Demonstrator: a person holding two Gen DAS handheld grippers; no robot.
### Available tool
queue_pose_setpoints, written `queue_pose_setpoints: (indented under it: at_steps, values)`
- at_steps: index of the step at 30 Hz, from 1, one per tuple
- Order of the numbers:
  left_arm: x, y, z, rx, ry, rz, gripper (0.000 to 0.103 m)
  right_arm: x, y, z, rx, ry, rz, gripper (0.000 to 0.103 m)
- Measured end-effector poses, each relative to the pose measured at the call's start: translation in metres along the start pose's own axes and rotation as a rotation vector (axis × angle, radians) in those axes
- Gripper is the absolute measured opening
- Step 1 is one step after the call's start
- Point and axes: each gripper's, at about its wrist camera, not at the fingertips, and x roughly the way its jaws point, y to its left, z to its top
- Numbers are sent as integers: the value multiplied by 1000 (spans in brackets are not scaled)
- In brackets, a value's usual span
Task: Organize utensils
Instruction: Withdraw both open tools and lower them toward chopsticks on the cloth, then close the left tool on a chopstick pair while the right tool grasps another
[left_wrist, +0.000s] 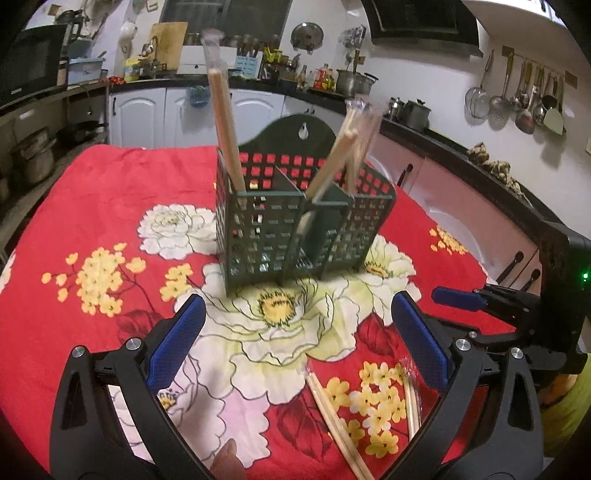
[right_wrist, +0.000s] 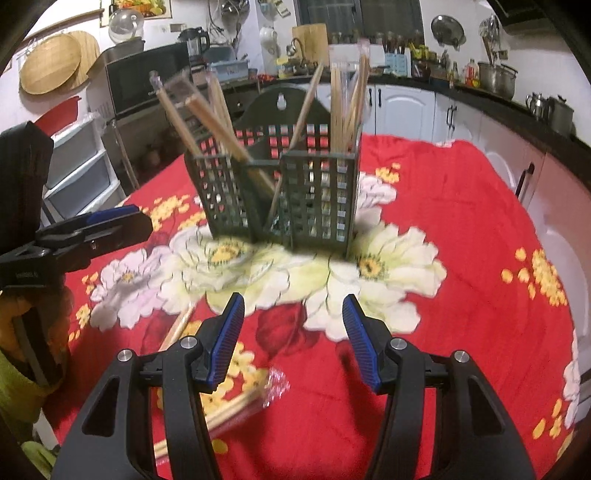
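A dark green perforated utensil caddy (left_wrist: 295, 221) stands upright near the middle of the bench, on a red floral cloth (left_wrist: 110, 192). Wooden chopsticks (left_wrist: 225, 129) stand in its compartments, tips down, long axes steep and leaning outward at the top; some carry clear plastic sleeves. More wrapped chopsticks (left_wrist: 332, 413) lie flat on the cloth on the near side, well apart from the caddy, their long axis running roughly toward it. The left gripper (left_wrist: 295, 325) points downward at the cloth in front of the caddy, its jaws spread wide with nothing between them. The right gripper (right_wrist: 293, 321) tilts downward likewise, jaws partly spread and empty, with the loose chopsticks (right_wrist: 229, 406) lying beneath its left finger.
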Motion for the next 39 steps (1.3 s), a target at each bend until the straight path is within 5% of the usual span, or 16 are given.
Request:
queue_pose_setpoints:
  at_steps: [15,21,29,34,39]
  values:
    - [35,1,-31,-38,185,-82,92,21,7,-26,34,174,68,47]
    - [49,4,-41,-74,252,-136,59,30,7,-33,47,214,31,39]
    - [60,1,-44,-70,277,-138,52,31,15,-37,3,207,-8,30]
    - [64,8,-44,-79,278,-117,29,32,15,-36,10,199,5,14]
    - [62,16,-45,-96,278,-117,18,31,10,-32,56,188,61,6]
